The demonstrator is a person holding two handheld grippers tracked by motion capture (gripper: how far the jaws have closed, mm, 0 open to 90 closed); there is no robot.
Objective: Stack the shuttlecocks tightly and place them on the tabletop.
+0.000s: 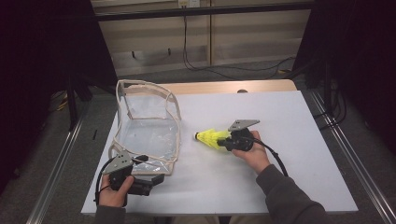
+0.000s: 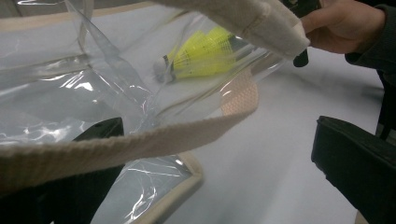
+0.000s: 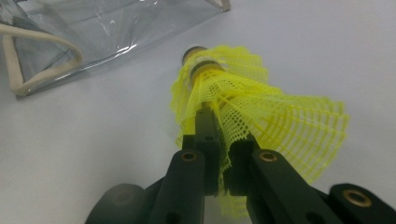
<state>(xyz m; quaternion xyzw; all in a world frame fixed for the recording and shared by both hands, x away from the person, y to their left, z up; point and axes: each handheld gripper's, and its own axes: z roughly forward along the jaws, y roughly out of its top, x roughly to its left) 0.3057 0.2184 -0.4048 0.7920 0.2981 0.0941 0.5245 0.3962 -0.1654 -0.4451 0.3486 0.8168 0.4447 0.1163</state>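
Your right tongs (image 3: pixel 219 135) are clamped on the yellow mesh skirt of two nested shuttlecocks (image 3: pixel 243 93), held just above the white counter (image 1: pixel 280 116), corks pointing toward the clear bag (image 1: pixel 147 126). Your left tongs (image 1: pixel 152 179) stand wide — one jaw inside the bag's mouth, one outside, with the cloth strap (image 2: pixel 140 140) across them. No label or writing is readable.

Black grippers (image 1: pixel 229 139), grey sleeves (image 1: pixel 285 196)
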